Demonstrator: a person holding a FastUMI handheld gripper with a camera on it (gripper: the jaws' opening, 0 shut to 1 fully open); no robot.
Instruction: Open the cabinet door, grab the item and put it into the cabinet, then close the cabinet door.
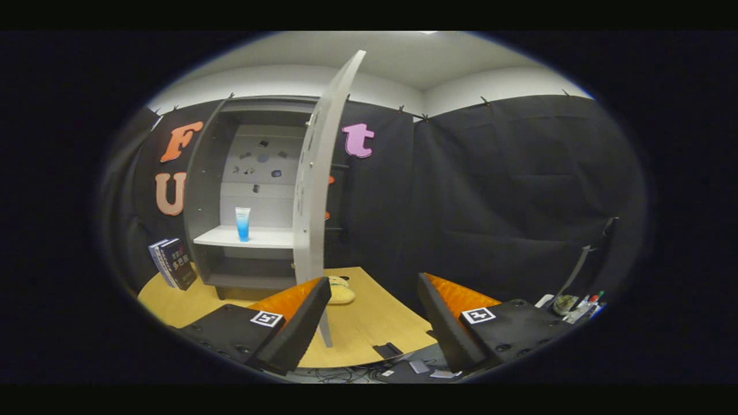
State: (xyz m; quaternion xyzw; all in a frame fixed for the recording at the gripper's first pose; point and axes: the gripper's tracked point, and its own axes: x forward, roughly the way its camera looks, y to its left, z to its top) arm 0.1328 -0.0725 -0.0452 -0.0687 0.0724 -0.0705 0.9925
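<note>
the gripper [373,323] is wide open and holds nothing. the tube [243,224] stands upright on the shelf [271,237] inside the cabinet [202,190]; its label is unreadable. the door [320,173] stands open.

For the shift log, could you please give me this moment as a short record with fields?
cabinet: grey, standing on the wooden table, open to the front
cabinet door: swung wide open, edge-on just ahead of the fingers
tube: blue and white, upright on the cabinet's white shelf
gripper: fingers apart, holding nothing
books: leaning beside the cabinet
yellow item: on the table behind the door
task stage: tube is inside, door not yet closed
</note>
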